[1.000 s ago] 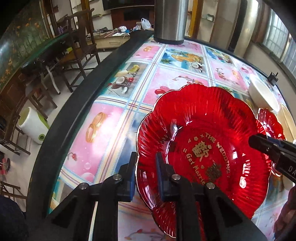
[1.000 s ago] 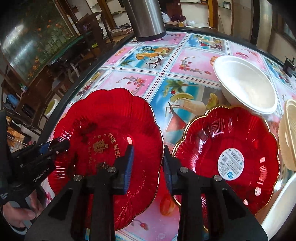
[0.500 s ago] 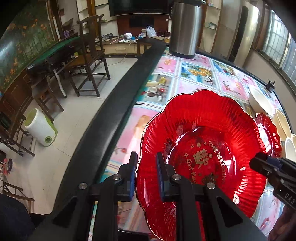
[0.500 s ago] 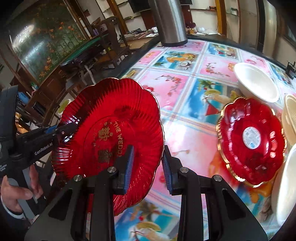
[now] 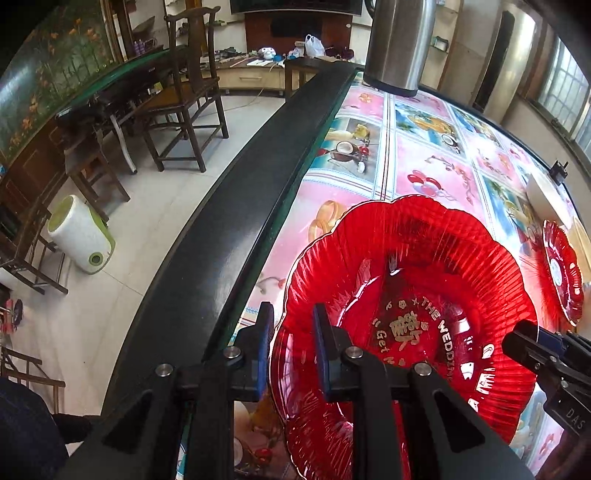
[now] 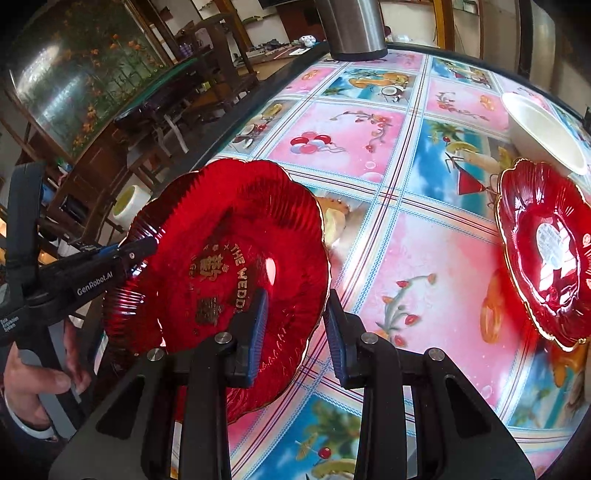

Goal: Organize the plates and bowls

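A large red scalloped plate with gold lettering is held tilted above the table's left part. My left gripper is shut on its near rim. My right gripper is shut on the plate at its opposite rim; its tip shows in the left wrist view. The left gripper shows in the right wrist view. A smaller red plate with a white sticker lies on the table at the right, also in the left wrist view. A white bowl sits behind it.
A steel flask stands at the table's far edge, also in the left wrist view. The black table rim runs along the left. Chairs and a white-green appliance stand on the floor beyond it.
Both grippers lifted the large red plate off the table and tilted it. It has moved left, away from the smaller red plate, and now sits lower than half a second ago.
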A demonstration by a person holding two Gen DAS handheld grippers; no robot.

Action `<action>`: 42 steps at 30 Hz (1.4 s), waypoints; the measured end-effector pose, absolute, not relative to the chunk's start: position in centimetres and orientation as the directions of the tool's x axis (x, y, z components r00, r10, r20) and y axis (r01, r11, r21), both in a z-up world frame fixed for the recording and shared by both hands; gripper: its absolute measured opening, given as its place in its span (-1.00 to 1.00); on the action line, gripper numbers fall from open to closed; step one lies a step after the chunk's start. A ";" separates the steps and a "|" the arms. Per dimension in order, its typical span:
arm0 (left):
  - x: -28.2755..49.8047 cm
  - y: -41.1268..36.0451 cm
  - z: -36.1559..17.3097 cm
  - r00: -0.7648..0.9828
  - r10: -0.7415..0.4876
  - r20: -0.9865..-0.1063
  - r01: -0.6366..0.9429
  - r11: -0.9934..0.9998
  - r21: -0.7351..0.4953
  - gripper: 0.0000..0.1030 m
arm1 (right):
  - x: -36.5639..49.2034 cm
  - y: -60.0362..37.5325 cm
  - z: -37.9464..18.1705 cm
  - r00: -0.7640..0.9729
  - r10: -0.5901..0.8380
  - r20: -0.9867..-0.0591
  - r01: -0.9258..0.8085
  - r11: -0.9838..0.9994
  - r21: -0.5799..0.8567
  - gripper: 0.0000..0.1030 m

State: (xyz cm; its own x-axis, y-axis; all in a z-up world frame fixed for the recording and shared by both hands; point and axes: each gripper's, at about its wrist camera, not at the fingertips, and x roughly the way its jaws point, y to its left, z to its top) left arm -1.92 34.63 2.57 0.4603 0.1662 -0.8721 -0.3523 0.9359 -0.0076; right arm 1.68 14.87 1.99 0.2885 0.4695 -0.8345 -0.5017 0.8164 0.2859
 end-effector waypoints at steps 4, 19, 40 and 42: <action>-2.1 34.6 2.4 0.462 0.183 -0.868 -0.352 0.936 0.009 -0.55 | 1.9 14.3 1.8 0.282 0.495 -0.821 -0.480 0.815 0.326 -0.38; -5.2 29.9 8.5 0.664 0.227 -0.712 -0.307 0.952 0.017 0.56 | -0.1 10.4 3.4 0.322 0.570 -0.756 -0.433 0.799 0.417 0.08; -1.8 15.0 8.4 0.697 0.003 -0.717 -0.063 0.996 -0.057 0.56 | -2.4 -6.1 1.5 0.435 0.511 -0.742 -0.192 0.857 0.477 0.08; -1.3 14.3 8.3 0.691 -0.001 -0.723 -0.058 0.997 -0.056 0.56 | -2.2 -7.0 1.4 0.445 0.506 -0.739 -0.173 0.858 0.484 0.08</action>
